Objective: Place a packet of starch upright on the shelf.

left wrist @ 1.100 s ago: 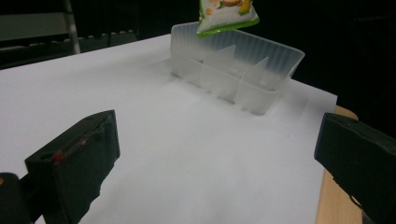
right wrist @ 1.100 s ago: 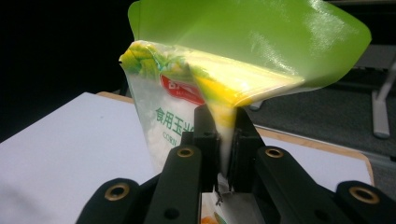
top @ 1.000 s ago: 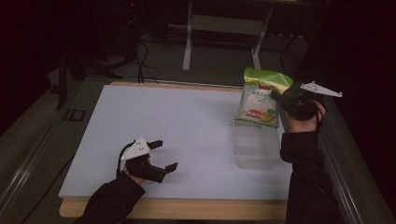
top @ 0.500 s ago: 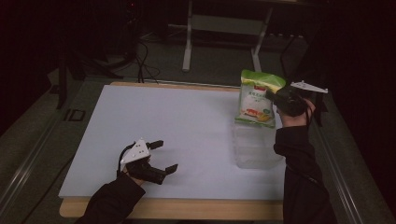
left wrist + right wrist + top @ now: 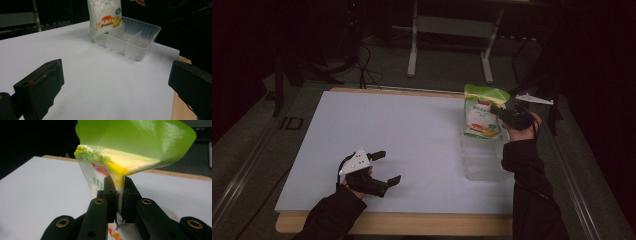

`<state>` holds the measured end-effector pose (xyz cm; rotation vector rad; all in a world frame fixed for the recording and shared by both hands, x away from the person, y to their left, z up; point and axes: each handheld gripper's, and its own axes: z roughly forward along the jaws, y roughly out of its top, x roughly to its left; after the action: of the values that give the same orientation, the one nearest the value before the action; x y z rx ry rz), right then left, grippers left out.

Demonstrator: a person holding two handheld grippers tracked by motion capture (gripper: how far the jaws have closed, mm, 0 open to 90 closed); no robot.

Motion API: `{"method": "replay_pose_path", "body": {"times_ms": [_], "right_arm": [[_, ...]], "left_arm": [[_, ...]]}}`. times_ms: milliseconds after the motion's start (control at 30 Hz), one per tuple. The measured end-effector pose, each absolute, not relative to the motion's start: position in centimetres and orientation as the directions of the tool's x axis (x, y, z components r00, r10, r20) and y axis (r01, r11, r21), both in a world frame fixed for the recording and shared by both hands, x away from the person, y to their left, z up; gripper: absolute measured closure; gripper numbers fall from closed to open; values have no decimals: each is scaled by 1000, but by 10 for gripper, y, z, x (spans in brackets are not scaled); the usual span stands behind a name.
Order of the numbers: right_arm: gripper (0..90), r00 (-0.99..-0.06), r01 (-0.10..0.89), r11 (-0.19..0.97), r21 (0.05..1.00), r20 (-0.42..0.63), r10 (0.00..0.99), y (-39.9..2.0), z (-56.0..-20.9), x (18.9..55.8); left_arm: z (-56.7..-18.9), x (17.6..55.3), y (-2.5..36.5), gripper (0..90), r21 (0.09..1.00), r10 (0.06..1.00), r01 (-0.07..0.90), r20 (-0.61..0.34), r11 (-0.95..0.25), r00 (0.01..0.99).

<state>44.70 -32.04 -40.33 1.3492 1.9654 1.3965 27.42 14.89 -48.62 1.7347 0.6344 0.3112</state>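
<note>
A white table top (image 5: 392, 140) is filling most of the high view, with a wooden edge running along its near and far sides and a dark floor lying around it. Toward the right side of the table a clear plastic tray (image 5: 484, 157) is sitting; in the left gripper view the tray (image 5: 140, 37) is showing thin walls dividing it into compartments. A snack bag (image 5: 482, 112) is hanging upright over the far end of that tray, its lower edge dipping into or just over the far compartment; whether it is touching the bottom cannot be told. The bag (image 5: 105, 15) is white in the body, carrying a picture of orange and yellow food and a small round green badge, and a folded bright green band is capping its top (image 5: 140, 142). A red logo is sitting near the top and Chinese characters are running down the side in the right gripper view, too blurred to read. The right gripper (image 5: 507, 114) is pinching the bag's side edge below the green band, its jaws clamped tight on the film (image 5: 119, 195). The left gripper (image 5: 384, 167) is resting low near the table's near left part, well apart from the tray, its jaws standing wide with nothing between them
</note>
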Motion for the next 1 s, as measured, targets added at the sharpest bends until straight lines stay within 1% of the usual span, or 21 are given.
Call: {"method": "replay_pose_path", "body": {"times_ms": [167, 333, 500, 633, 800, 833, 867, 933, 967, 1000], "right_arm": [[844, -458, 517, 24, 856, 252, 853, -328, -415, 446], [844, -444, 561, 49, 826, 251, 860, -334, -423, 447], [845, -418, 584, 25, 811, 274, 866, -343, -433, 448], [844, -419, 582, 43, 812, 254, 872, -343, -433, 447], [828, -407, 572, 76, 817, 203, 891, -338, -430, 446], [803, -406, 570, 82, 817, 194, 893, -338, -430, 446], [734, -393, 550, 73, 832, 181, 901, -339, -428, 443], [647, -377, 542, 62, 838, 177, 909, -341, -425, 441], [625, -374, 536, 69, 841, 164, 913, -342, -423, 439], [625, -374, 536, 69, 841, 164, 913, -342, -423, 439]], "left_arm": [[-486, 274, 150, 7, 957, 564, 250, -127, -145, 816], [-488, 274, 149, 7, 956, 558, 254, -132, -148, 819], [-488, 274, 148, 7, 956, 555, 252, -128, -153, 822], [-487, 275, 149, 7, 956, 560, 253, -130, -147, 818], [-486, 274, 150, 7, 958, 563, 248, -125, -146, 817], [-486, 274, 151, 7, 958, 566, 249, -128, -142, 815], [-486, 274, 151, 7, 958, 567, 252, -132, -139, 813], [-485, 275, 152, 7, 958, 570, 252, -132, -137, 811], [-485, 275, 152, 7, 958, 571, 252, -132, -136, 811], [-485, 275, 152, 7, 958, 571, 252, -132, -136, 811]]}}
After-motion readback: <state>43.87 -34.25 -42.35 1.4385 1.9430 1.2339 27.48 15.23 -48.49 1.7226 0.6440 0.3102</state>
